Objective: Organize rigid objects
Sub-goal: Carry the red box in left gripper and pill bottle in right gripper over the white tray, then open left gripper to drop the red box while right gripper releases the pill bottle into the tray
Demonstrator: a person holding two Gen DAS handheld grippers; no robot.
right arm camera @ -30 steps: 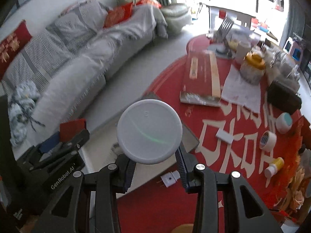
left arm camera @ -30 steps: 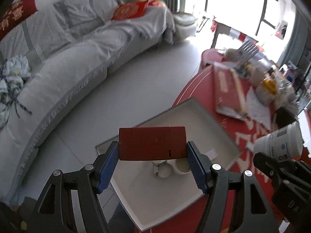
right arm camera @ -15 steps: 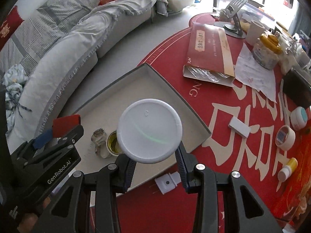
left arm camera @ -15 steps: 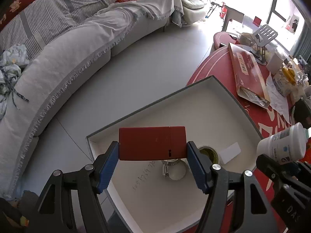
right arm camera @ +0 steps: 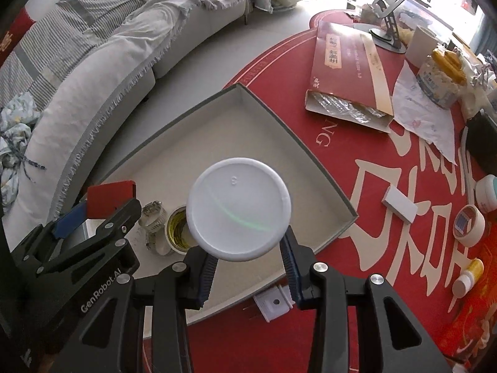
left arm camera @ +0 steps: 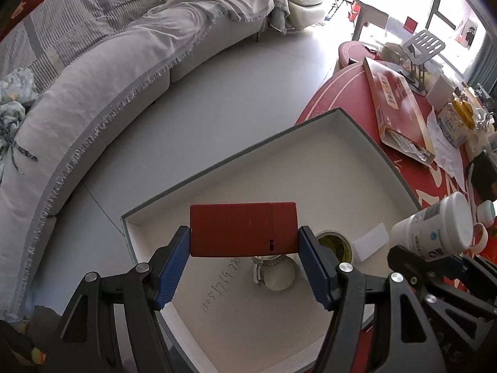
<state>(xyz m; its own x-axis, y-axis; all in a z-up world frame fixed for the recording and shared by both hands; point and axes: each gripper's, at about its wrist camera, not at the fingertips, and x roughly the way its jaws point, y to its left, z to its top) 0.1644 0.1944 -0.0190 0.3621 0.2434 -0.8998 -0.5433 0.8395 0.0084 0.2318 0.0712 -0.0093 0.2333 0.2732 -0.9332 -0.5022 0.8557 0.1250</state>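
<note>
Red box (left arm camera: 243, 229) between left hand-held gripper (left arm camera: 243, 256) pads

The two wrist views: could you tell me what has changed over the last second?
Both grippers have come down toward the open box, which now fills more of each view. The left gripper stays shut on the red box, the right gripper on the white bottle. Nothing was released.
</note>
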